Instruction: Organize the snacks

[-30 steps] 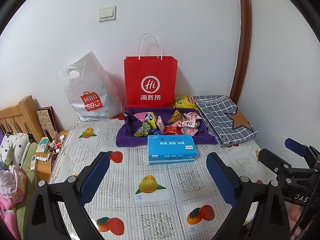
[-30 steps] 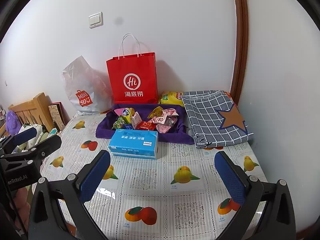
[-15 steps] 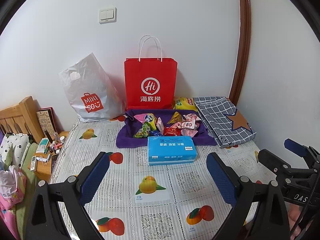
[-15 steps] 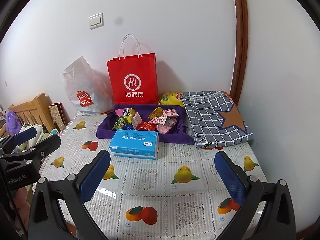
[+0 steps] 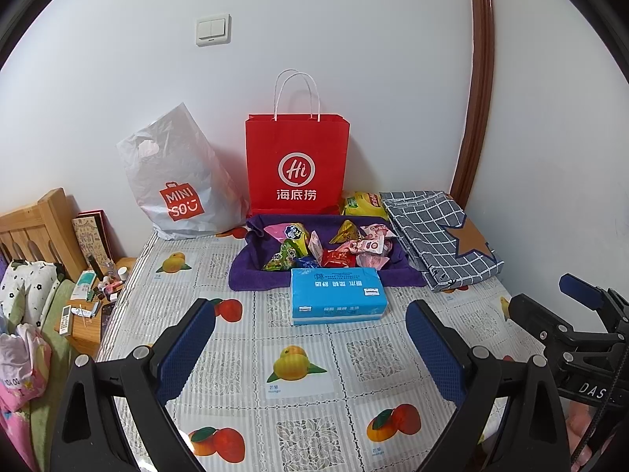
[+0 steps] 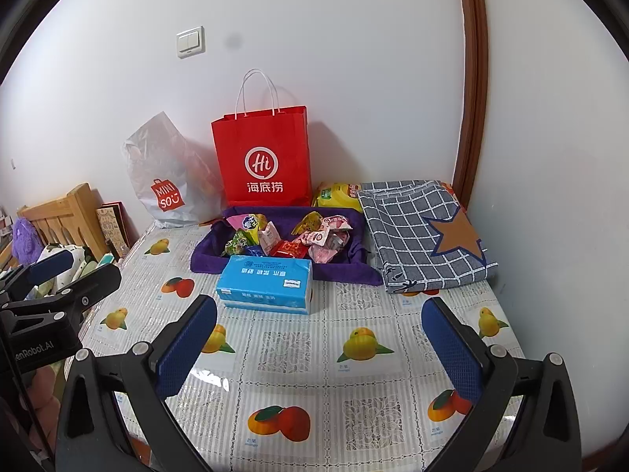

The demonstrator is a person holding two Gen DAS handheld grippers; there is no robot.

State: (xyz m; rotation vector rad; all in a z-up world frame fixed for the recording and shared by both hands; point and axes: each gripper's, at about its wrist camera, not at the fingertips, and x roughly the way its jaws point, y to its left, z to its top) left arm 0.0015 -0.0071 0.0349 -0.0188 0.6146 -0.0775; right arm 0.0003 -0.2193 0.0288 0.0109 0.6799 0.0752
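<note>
Hovering low in both frames, the left gripper (image 5: 310, 348) and right gripper (image 6: 318, 344) are held with jaws spread wide, nothing between them. The loose snack packets in mixed wrappers (image 5: 326, 246) are piled on the rumpled purple cloth tray (image 5: 251, 275) at frame centre, just behind the blue rectangular tissue pack (image 5: 338, 295). A yellow snack bag (image 5: 361, 204) sits apart, behind the tray's right corner, beside the red paper carrier bag (image 5: 297, 165). The step cannot be settled: the pile fits snacks already gathered onto the tray, or snacks waiting to be sorted out of it. Any pick would need a reach past the tissue pack and a narrower jaw gap for one thin crinkly packet.
</note>
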